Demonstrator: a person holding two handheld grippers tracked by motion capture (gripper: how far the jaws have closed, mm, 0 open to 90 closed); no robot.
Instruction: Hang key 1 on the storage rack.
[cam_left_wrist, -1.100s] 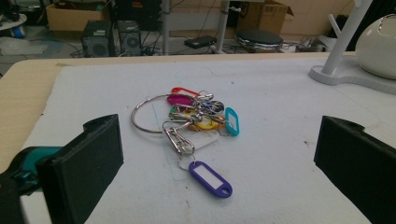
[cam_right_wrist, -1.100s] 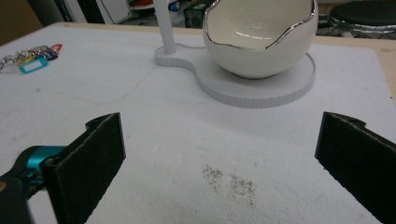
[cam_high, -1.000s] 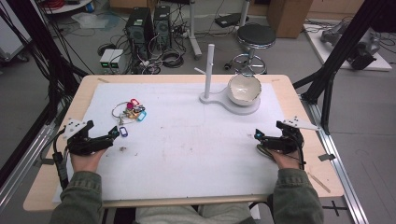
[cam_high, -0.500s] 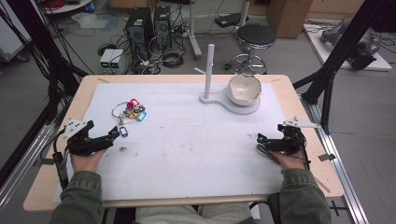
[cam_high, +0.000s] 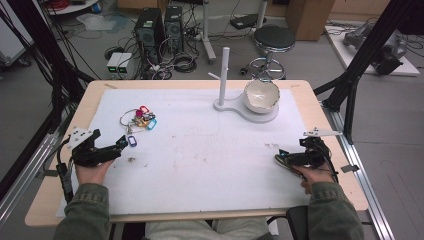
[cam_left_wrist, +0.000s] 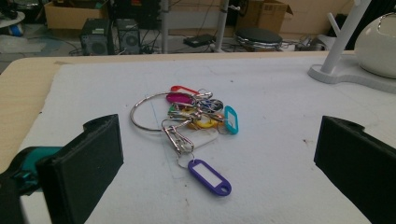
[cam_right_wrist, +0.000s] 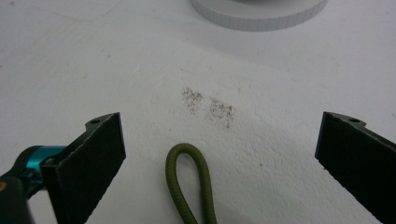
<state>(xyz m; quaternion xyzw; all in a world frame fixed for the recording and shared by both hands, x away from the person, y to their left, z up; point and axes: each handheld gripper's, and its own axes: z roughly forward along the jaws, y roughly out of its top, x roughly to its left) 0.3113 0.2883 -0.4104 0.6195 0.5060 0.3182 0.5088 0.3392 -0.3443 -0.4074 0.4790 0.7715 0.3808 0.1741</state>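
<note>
Both grippers, left and right, rest with jaws spread; the light, floppy key bunch looks easiest pinched at its stiff wire ring

We note a wooden bench covered by a white mat. On the mat: a key bunch with coloured tags at 10 o'clock, a white stand holding a bowl at 1 o'clock, brown specks toward 4 o'clock.
</note>
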